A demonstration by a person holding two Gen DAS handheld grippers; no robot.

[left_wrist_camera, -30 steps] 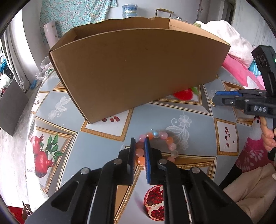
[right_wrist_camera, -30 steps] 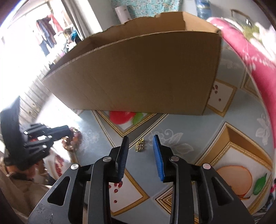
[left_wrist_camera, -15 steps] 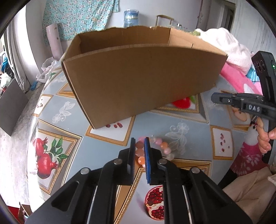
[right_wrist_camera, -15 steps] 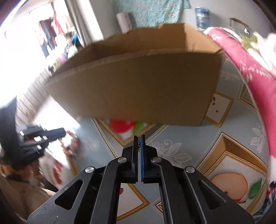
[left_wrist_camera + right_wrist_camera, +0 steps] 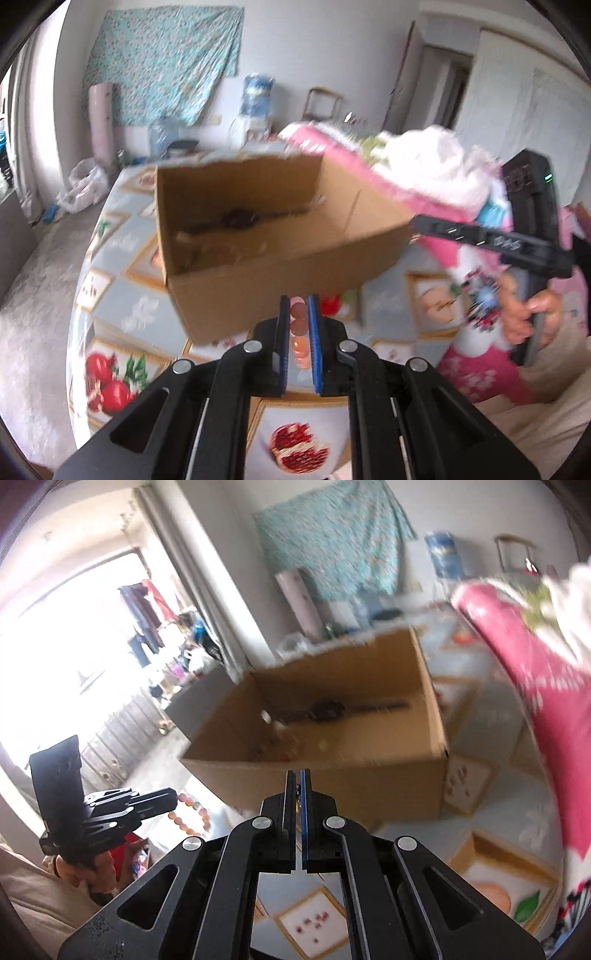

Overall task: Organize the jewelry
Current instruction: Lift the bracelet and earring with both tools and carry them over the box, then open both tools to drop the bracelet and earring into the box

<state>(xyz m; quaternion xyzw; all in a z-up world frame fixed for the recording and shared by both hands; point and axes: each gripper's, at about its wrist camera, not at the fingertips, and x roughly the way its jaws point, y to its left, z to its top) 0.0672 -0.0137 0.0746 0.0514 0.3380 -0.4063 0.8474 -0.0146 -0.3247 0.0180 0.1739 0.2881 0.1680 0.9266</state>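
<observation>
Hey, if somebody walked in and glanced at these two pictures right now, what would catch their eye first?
Probably the open cardboard box in the middle of the fruit-patterned table, with a dark wristwatch lying inside it. Next, the left tongs in front of the box, shut on a bracelet of pink and orange beads that hangs off the table. The right tongs are shut on a tiny trinket, too small to identify.

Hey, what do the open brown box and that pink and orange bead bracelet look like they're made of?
The open brown box looks like plain cardboard: matte tan walls with a ragged torn top edge. The pink and orange bead bracelet, clamped in the left gripper, has smooth, glossy, slightly translucent round beads, so perhaps polished stone, glass or plastic; the blurred pictures do not settle which.
</observation>
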